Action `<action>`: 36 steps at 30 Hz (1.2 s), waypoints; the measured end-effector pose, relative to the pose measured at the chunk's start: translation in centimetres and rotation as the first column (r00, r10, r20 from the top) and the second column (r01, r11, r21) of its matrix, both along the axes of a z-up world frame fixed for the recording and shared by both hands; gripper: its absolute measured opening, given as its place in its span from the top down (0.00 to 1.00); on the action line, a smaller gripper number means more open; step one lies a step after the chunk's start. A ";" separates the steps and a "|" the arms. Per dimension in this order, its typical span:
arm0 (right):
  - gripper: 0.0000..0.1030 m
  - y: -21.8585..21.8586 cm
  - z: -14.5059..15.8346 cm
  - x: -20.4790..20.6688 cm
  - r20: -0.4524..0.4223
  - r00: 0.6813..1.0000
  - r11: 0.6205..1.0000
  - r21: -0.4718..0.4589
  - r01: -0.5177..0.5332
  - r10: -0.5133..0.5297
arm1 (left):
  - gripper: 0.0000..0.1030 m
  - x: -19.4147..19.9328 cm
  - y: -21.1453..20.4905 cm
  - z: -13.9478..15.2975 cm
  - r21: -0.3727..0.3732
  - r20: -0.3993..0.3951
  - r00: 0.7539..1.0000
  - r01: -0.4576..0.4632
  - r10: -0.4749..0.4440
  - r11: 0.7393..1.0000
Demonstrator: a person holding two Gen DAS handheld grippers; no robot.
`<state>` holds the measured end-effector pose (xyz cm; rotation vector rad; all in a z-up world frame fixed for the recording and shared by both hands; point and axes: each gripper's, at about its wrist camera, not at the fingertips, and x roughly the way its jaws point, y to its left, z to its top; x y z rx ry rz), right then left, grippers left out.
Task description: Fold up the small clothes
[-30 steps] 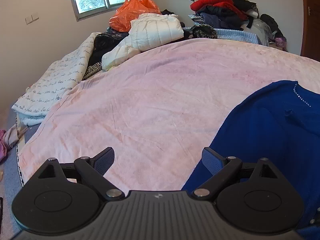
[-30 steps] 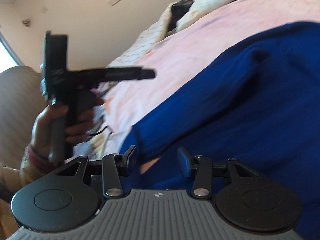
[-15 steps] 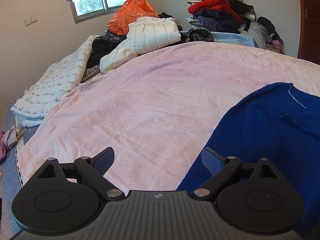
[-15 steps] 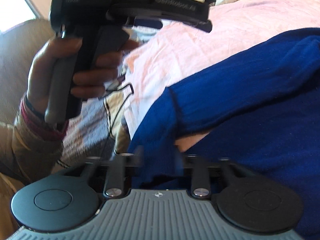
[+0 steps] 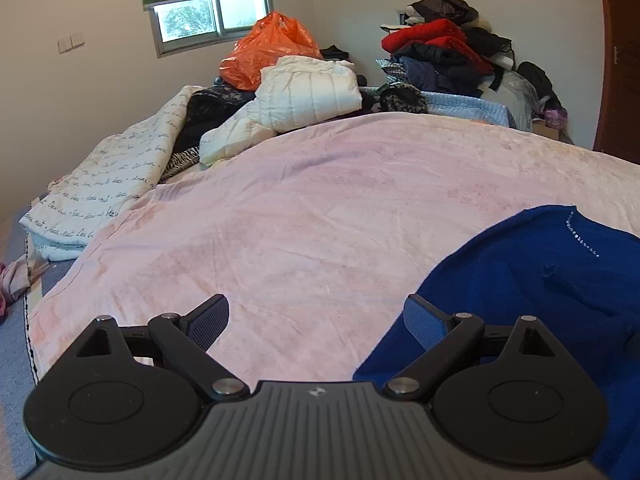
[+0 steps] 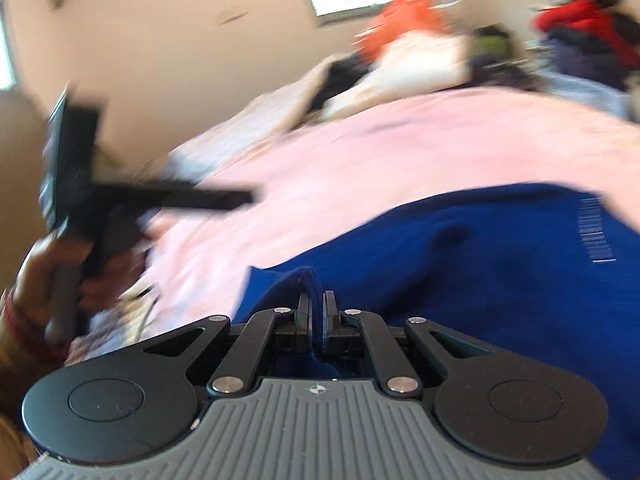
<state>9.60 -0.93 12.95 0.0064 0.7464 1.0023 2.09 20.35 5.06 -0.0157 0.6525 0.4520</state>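
A dark blue sweater (image 5: 540, 288) with a small row of rhinestones lies on the pink blanket (image 5: 320, 220) at the right of the left wrist view. My left gripper (image 5: 316, 318) is open and empty, its right finger just above the sweater's edge. In the right wrist view, which is blurred by motion, my right gripper (image 6: 316, 312) is shut on a bunched edge of the blue sweater (image 6: 480, 260). The left gripper (image 6: 120, 196) shows there at the far left, held in a hand above the bed's edge.
At the far side of the bed lie a white padded jacket (image 5: 304, 96), an orange plastic bag (image 5: 268, 48), a script-print quilt (image 5: 112, 184) at the left and a pile of dark and red clothes (image 5: 444, 52) at the back right. A brown door (image 5: 620, 60) stands at the right.
My right gripper has closed on the sweater's edge and lifted, swinging its view up toward the room. The left gripper has tilted up slightly and stayed open.
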 end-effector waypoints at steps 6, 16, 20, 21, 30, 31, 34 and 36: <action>0.85 -9.6 -3.8 4.5 -0.070 0.954 0.954 -0.100 0.283 -0.291 | 0.08 1.5 -3.5 -1.5 0.007 -0.048 0.992 0.114 -0.114 0.993; 0.63 -13.8 -9.2 2.2 -0.308 0.825 0.836 0.138 0.531 -0.474 | 0.08 3.4 -8.7 -4.4 0.027 -0.139 0.958 0.258 -0.252 0.966; 0.61 -12.7 -10.7 0.6 -0.486 0.812 0.823 0.280 0.495 -0.323 | 0.08 4.1 -9.2 -5.5 0.028 -0.165 0.952 0.265 -0.257 0.964; 0.60 -12.0 -11.2 0.4 -0.514 0.806 0.822 0.295 0.487 -0.293 | 0.08 4.3 -9.3 -5.9 0.027 -0.177 0.951 0.261 -0.252 0.965; 0.57 -8.4 -11.7 -0.6 -0.503 0.786 0.854 0.162 0.495 -0.360 | 0.08 4.8 -8.8 -7.6 0.009 -0.219 0.948 0.240 -0.233 0.971; 0.57 -9.0 -11.5 -0.7 -0.476 0.777 0.832 0.153 0.534 -0.412 | 0.08 4.8 -8.7 -7.6 0.006 -0.219 0.948 0.239 -0.232 0.971; 0.57 -10.8 -11.5 -0.4 -0.447 0.727 0.752 0.162 0.639 -0.521 | 0.08 4.8 -8.8 -7.5 0.000 -0.214 0.950 0.234 -0.228 0.972; 0.57 -11.8 -12.1 0.0 -0.469 0.683 0.693 0.185 0.696 -0.560 | 0.08 4.8 -9.0 -7.4 -0.003 -0.210 0.950 0.234 -0.230 0.972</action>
